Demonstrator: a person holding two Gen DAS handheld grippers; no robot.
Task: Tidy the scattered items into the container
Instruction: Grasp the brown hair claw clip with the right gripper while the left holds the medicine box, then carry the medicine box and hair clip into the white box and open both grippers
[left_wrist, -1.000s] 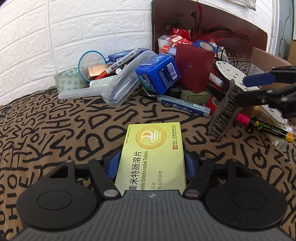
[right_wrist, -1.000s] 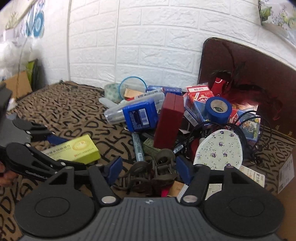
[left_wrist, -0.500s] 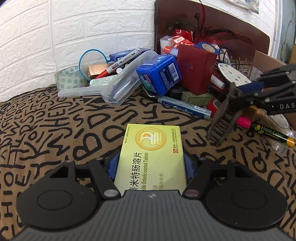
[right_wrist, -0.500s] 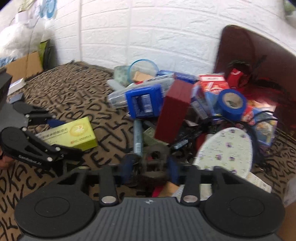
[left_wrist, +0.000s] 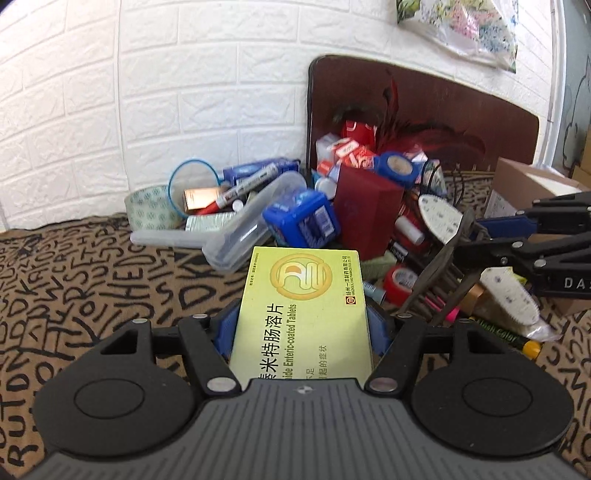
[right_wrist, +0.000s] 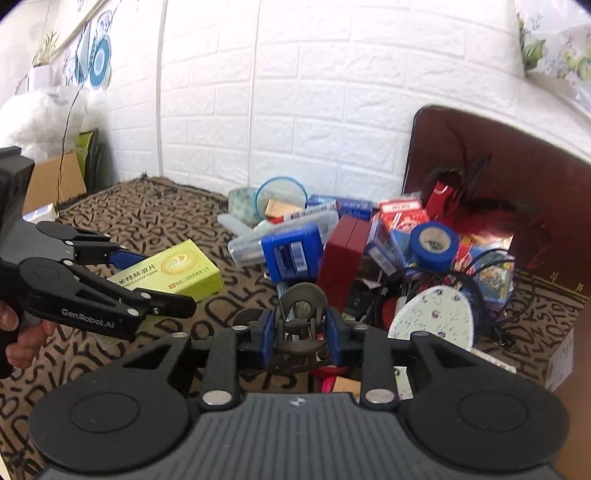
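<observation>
My left gripper is shut on a yellow-green tablet box and holds it lifted off the patterned cloth; the box also shows in the right wrist view. My right gripper is shut on a dark brown hair claw clip, which shows in the left wrist view hanging from the right gripper above the pile. A heap of scattered items lies against the wall, among them a blue box, a dark red box and a blue tape roll. No container is clearly identifiable.
A clear plastic case, a patterned tape roll, markers and floral insoles lie in the heap. A brown board leans on the brick wall. A cardboard box stands at the right. Black cables trail over the pile.
Both grippers have risen: the tablet box has come up off the cloth and tilted toward the pile. The right gripper closed on the hair clip and lifted it.
</observation>
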